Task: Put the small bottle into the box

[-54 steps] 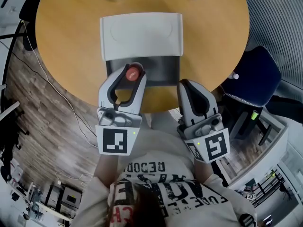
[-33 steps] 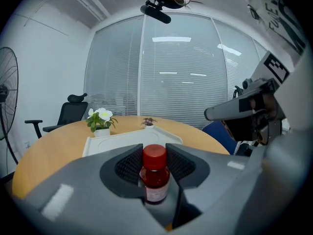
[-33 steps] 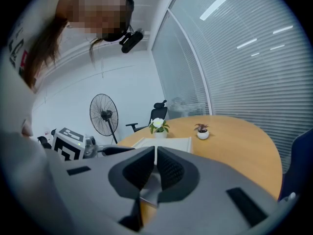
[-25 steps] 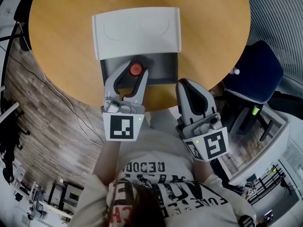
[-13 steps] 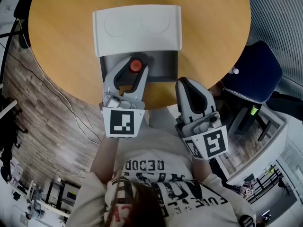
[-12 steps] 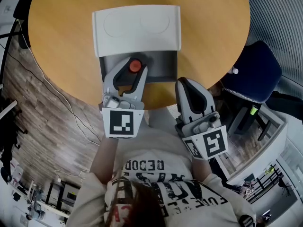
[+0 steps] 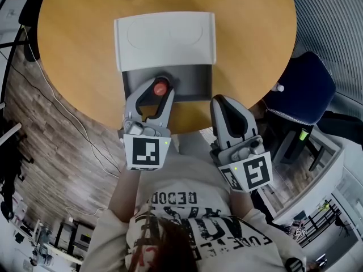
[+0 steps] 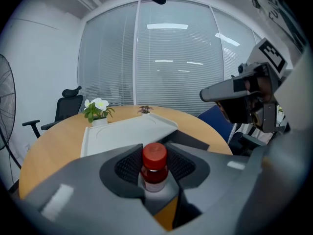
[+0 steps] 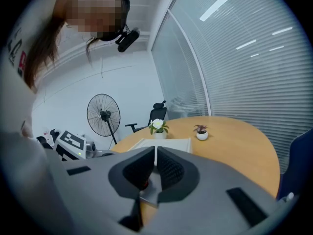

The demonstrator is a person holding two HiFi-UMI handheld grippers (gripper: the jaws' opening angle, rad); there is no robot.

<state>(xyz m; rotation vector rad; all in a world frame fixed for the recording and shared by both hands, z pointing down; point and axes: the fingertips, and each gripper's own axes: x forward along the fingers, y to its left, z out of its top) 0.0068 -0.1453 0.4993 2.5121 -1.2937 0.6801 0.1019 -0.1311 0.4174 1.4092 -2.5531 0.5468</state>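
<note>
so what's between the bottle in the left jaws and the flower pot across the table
The box's open white lid, lying flat, then bare table; the head view and left gripper view both show it.

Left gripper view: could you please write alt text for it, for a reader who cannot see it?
The left gripper clamps a small bottle with a red cap between its dark jaws in the foreground. Behind it, an open grey box with its white lid folded back sits on a round wooden table, with two small potted plants beyond.
</note>
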